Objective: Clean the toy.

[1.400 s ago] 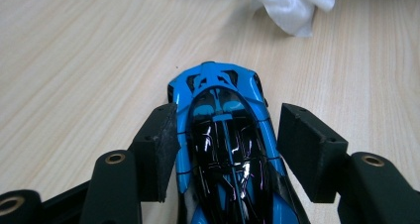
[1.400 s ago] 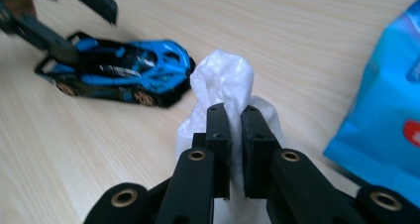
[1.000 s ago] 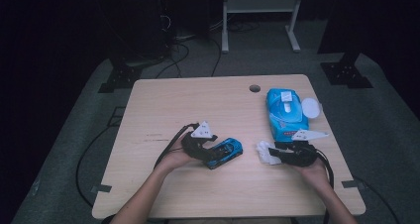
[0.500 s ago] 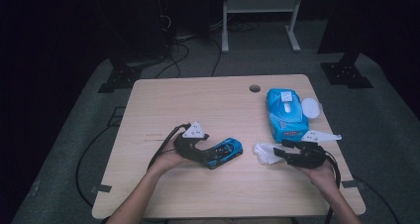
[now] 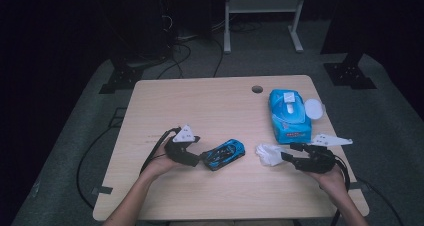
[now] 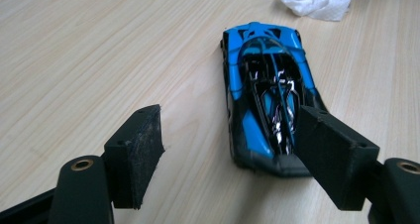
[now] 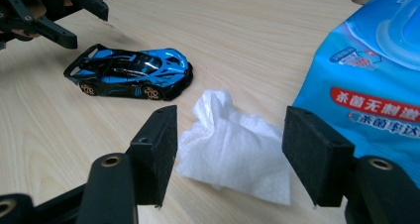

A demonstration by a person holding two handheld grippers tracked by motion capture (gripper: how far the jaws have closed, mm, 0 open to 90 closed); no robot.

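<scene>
Both tongs have just been opening and have drawn back from their things. On the surface (image 5: pixel 210 106), the pack (image 5: pixel 287 115) lies far right. Left tongs (image 5: pixel 197 158) stand released at the car's (image 5: pixel 225 154) tail; right tongs (image 5: pixel 286 153) released beside the wipe (image 5: pixel 269 154).

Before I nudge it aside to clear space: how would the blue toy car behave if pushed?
The blue toy car sits on four wheels on smooth wood, so pushed end-on it would probably roll freely; from the side it would more likely skid. It looks low, wide and rigid, so tipping seems unlikely. The thin rear wing may be fragile.
</scene>
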